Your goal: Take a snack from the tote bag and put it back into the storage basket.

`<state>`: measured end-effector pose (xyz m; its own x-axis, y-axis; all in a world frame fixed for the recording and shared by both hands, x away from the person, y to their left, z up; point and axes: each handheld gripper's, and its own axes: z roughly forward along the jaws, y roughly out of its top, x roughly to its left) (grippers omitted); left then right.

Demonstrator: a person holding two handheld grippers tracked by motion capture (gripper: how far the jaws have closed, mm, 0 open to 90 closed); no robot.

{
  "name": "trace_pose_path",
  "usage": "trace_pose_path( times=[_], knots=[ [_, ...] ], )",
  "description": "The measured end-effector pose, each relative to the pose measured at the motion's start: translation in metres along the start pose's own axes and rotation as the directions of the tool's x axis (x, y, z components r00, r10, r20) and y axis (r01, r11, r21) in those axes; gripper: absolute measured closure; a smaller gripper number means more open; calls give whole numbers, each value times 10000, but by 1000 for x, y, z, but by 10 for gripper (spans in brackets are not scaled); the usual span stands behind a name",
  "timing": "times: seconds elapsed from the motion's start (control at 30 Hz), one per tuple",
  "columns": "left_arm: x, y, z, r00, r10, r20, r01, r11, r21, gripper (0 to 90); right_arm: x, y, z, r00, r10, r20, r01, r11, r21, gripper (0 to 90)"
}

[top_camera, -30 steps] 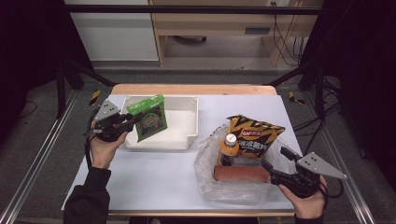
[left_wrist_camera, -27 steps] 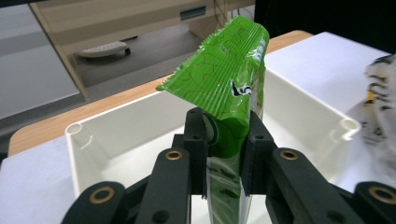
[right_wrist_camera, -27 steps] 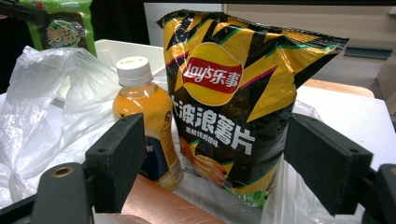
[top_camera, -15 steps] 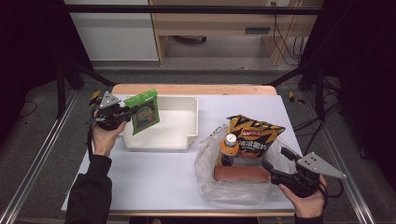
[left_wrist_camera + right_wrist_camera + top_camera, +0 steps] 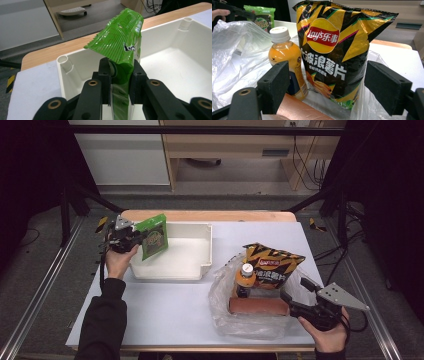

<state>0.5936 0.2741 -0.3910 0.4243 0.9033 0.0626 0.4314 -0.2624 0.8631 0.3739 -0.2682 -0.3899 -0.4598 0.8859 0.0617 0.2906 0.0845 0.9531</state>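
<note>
My left gripper [image 5: 134, 239] [image 5: 120, 82] is shut on a green snack packet [image 5: 154, 236] [image 5: 122, 47], holding it upright over the left end of the white tray [image 5: 206, 251] [image 5: 62, 61]. At the near right, my right gripper [image 5: 296, 292] [image 5: 325, 90] stands open, jaws wide, facing a clear plastic bag [image 5: 222, 295] [image 5: 234, 57]. In that bag are a black and yellow chip bag [image 5: 272, 265] [image 5: 337, 50], an orange drink bottle [image 5: 245, 277] [image 5: 284, 57] and a brown cylinder [image 5: 259, 306] [image 5: 299, 110] lying on its side.
The white tabletop [image 5: 165, 312] lies between the tray and the plastic bag. A wooden strip [image 5: 210, 215] runs along the table's far edge. Metal rails [image 5: 45, 285] flank the table on both sides.
My left gripper has carried the green packet to the left and farther back, from over the tray's middle to its left end. The right gripper has stayed still.
</note>
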Motion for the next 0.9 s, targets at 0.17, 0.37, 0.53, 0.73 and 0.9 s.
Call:
trace_pose_path(
  times=[0.17, 0.37, 0.53, 0.73, 0.9],
  knots=[
    [6, -4, 10, 9996, -266, 67, 267, 9996, -69, 746, -1, -1, 1, 10000, 46, 35, -46, 10000, 35, 209],
    [13, -8, 18, 9980, -580, -245, 584, 9982, 153, 725, -2, -1, 1, 10000, 45, 72, -45, 10000, 75, 209],
    [17, -9, 21, 9954, -865, -402, 875, 9959, 223, 702, -1, -2, 2, 10000, 42, 35, -43, 9999, 97, 209],
    [17, -9, 23, 9940, -825, -719, 861, 9951, 488, 659, -1, -2, 4, 10000, 23, 28, -23, 9999, 121, 209],
    [18, -11, 23, 9910, -1129, -713, 1187, 9895, 826, 514, -1, -2, 3, 10000, 36, 41, -37, 9999, 128, 209]
  ],
)
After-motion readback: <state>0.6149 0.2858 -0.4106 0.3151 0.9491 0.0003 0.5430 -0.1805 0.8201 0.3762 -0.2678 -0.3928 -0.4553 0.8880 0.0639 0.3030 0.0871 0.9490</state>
